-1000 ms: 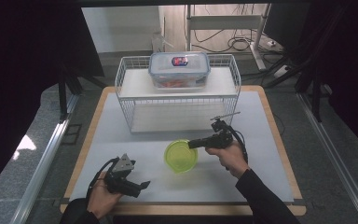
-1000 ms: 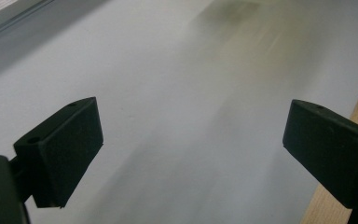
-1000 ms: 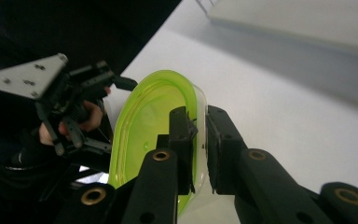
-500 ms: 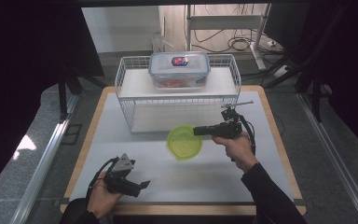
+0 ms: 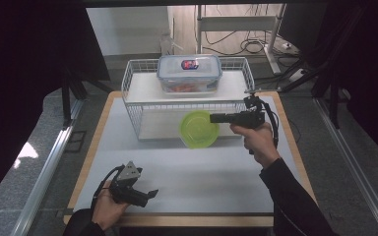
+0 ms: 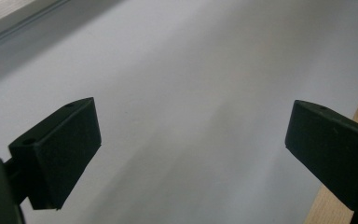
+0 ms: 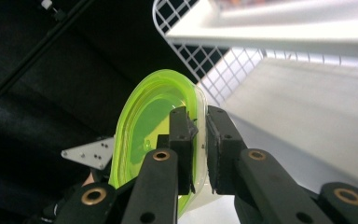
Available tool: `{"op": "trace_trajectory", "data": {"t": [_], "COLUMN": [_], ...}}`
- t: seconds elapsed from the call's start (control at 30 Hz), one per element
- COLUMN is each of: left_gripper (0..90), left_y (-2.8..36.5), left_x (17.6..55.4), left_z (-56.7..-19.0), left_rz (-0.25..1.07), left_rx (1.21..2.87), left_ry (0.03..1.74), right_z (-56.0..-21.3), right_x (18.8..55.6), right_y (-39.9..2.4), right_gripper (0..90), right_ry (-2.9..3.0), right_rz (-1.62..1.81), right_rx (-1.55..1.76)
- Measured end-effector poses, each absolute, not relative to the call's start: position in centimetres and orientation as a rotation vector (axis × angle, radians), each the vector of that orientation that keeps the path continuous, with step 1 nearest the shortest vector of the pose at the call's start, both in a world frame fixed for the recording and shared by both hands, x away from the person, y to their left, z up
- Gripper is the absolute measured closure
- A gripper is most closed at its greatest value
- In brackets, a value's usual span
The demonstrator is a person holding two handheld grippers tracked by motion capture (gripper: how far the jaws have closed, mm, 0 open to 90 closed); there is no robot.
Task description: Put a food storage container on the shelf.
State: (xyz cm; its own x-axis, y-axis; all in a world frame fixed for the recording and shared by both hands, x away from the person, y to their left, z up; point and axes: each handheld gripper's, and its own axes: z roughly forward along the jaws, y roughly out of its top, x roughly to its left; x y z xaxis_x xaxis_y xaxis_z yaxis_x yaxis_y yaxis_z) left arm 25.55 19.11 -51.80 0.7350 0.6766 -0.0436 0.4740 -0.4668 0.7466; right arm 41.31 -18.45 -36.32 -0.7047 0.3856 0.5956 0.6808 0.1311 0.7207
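High view shows the right gripper pinching the green bowl by its rim, in the air before the wire rack. Held by so thin an edge, it could slip out or clip the rack front. Left gripper rests wide open, holding nothing, low over the bench.

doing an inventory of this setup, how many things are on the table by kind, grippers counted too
Green bowl: 1, lifted by its rim in the right gripper
Lidded clear food container: 1, on top of the rack
White wire rack: 1
Handheld grippers: 2, the right gripper and the left gripper, whose jaws stand apart over the table
Total: 5
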Motion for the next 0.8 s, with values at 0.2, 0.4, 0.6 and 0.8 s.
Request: {"op": "trace_trajectory", "data": {"t": [0.2,0.4,0.6,0.8], "left_gripper": [2.3,2.2,2.3,2.3], "left_y": [19.3,19.2,19.3,19.3], "left_x": [25.6,25.6,25.6,25.6], "left_z": [-51.8,-51.8,-51.8,-51.8], "left_rz": [0.33,0.324,0.317,0.311], "left_rx": [2.129,2.128,2.13,2.132], "left_ry": [0.873,0.874,0.873,0.872], "right_z": [-33.2,-30.6,-28.3,-26.3], "right_x": [42.1,43.0,44.1,45.4], "right_y": [-18.7,-18.8,-18.6,-18.0], "right_gripper": [82.0,82.1,82.1,82.1], "right_ry": [-2.128,-2.121,-2.111,-2.093], "right_rz": [-1.657,-1.703,-1.741,-1.78], "right_rx": [-1.055,-1.072,-1.104,-1.137]}}
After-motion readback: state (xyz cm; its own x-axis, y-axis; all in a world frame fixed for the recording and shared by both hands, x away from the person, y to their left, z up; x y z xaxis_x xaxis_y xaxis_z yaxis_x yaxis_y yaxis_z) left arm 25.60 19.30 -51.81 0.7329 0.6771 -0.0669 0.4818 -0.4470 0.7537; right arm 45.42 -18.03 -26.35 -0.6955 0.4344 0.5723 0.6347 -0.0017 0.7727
